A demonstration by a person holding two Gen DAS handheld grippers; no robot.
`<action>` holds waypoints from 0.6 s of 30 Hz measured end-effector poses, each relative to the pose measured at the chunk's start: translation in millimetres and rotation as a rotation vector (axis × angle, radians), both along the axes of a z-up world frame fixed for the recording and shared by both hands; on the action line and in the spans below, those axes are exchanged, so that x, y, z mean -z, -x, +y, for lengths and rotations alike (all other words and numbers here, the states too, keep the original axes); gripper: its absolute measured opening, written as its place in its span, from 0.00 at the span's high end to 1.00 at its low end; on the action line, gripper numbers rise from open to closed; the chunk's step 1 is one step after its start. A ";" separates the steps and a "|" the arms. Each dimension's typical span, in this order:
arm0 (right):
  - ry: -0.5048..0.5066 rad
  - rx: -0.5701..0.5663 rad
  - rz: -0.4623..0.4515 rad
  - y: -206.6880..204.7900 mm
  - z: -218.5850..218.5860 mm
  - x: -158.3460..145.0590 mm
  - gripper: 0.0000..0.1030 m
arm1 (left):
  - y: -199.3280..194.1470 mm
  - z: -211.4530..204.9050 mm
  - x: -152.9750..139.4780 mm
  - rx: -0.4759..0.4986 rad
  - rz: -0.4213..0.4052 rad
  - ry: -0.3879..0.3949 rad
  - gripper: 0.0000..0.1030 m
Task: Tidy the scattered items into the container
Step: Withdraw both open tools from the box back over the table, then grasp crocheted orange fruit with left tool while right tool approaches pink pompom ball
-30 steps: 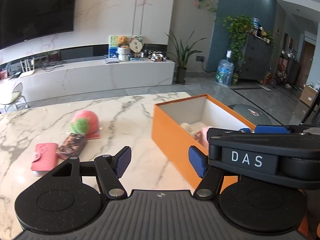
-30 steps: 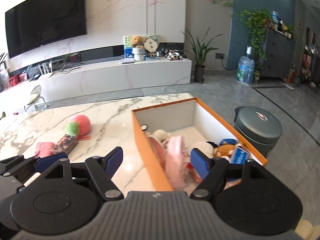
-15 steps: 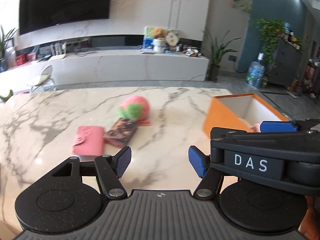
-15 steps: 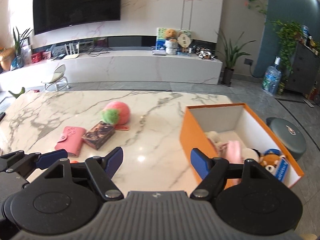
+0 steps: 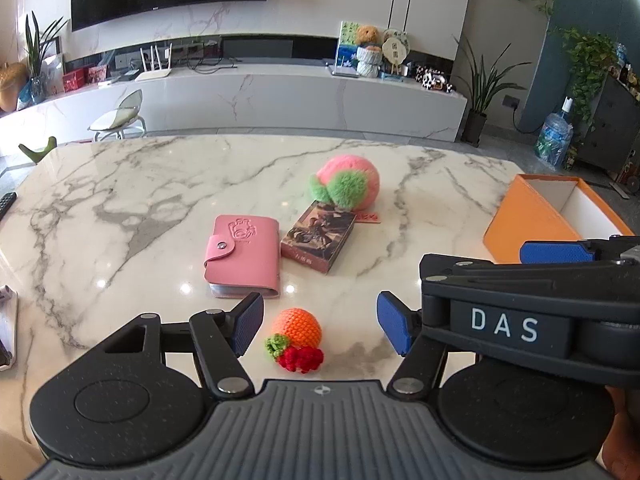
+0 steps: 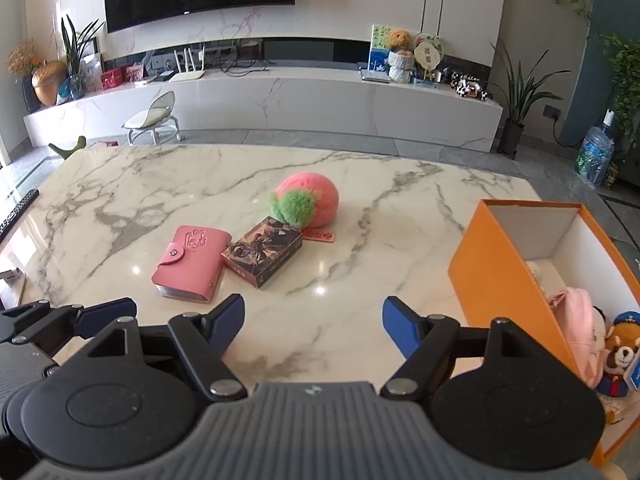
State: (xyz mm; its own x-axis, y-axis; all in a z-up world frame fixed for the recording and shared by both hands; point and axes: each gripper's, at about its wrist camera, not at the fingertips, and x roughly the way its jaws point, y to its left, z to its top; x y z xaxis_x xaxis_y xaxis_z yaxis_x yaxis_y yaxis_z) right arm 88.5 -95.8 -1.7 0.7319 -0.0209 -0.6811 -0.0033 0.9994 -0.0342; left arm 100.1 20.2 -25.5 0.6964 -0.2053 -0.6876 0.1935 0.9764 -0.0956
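Observation:
On the marble table (image 5: 120, 200) lie a pink card wallet (image 5: 243, 256), a dark card box (image 5: 318, 237), a pink and green plush peach (image 5: 348, 185) and a small crocheted orange toy (image 5: 298, 338). My left gripper (image 5: 320, 326) is open and empty, with the crocheted toy on the table between its fingers. My right gripper (image 6: 314, 322) is open and empty above bare marble, left of the orange box (image 6: 504, 264). The box holds a pink pouch (image 6: 576, 324) and plush toys (image 6: 620, 356). The wallet (image 6: 192, 264), card box (image 6: 262, 256) and peach (image 6: 308, 204) lie ahead of it.
A red tag (image 5: 367, 217) lies by the peach. A remote (image 6: 18, 212) lies at the table's left edge. The right gripper's body (image 5: 532, 312) crosses the left view's right side. The orange box's corner (image 5: 528, 220) stands at the right. A TV console (image 6: 280, 96) is behind the table.
Both grippers have swung left, away from the orange box, toward the scattered items. The crocheted orange toy has come into view between my left fingers. Both stayed open.

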 end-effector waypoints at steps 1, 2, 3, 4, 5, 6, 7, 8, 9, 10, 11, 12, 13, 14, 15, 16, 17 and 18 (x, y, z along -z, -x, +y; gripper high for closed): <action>0.001 -0.003 0.007 -5.2 0.3 3.5 0.24 | -3.7 0.1 3.0 0.001 0.008 -0.001 0.28; 0.003 -0.004 0.016 -9.4 0.5 6.7 0.24 | -7.7 0.2 6.7 0.002 0.018 -0.004 0.28; 0.004 -0.005 0.025 -13.8 -0.1 10.2 0.24 | -11.3 -0.5 10.4 0.000 0.027 -0.009 0.28; 0.004 -0.007 0.035 -18.7 -0.7 13.9 0.24 | -15.1 -1.0 14.2 -0.004 0.037 -0.018 0.28; 0.002 -0.006 0.046 -23.4 -1.6 17.7 0.24 | -18.8 -1.4 18.5 -0.011 0.049 -0.029 0.28; -0.001 -0.006 0.057 -28.4 -2.7 21.5 0.24 | -23.6 -1.2 23.8 -0.023 0.063 -0.040 0.28; -0.005 -0.005 0.067 -33.5 -3.7 25.3 0.24 | -27.5 -0.8 28.5 -0.035 0.078 -0.048 0.28; -0.009 -0.006 0.075 -37.6 -5.0 29.0 0.24 | -31.4 -0.1 33.1 -0.045 0.092 -0.052 0.28; -0.011 -0.006 0.083 -41.5 -6.2 32.4 0.24 | -35.6 1.0 38.0 -0.053 0.107 -0.052 0.28; -0.013 -0.006 0.090 -45.6 -7.3 36.0 0.24 | -38.8 1.7 42.0 -0.060 0.118 -0.052 0.28; -0.015 -0.008 0.097 -49.3 -7.9 39.6 0.24 | -41.8 2.0 45.8 -0.065 0.127 -0.054 0.28; -0.016 -0.010 0.106 -53.0 -8.1 43.5 0.24 | -44.2 1.6 49.0 -0.069 0.132 -0.058 0.28; -0.019 -0.014 0.117 -56.9 -8.8 47.6 0.24 | -46.1 1.5 52.2 -0.070 0.136 -0.063 0.28; -0.025 -0.016 0.126 -60.2 -9.6 51.5 0.24 | -47.7 1.2 54.8 -0.071 0.139 -0.067 0.28; -0.030 -0.016 0.134 -63.3 -10.5 55.1 0.24 | -49.3 0.9 57.0 -0.076 0.142 -0.068 0.30; -0.034 -0.015 0.142 -66.4 -11.2 58.8 0.24 | -50.0 0.8 58.7 -0.078 0.144 -0.064 0.41; -0.038 -0.015 0.150 -69.1 -11.9 62.2 0.24 | -50.6 1.0 59.9 -0.074 0.144 -0.054 0.49; -0.042 -0.015 0.157 -71.5 -12.8 65.3 0.24 | -51.5 1.1 60.4 -0.069 0.143 -0.039 0.54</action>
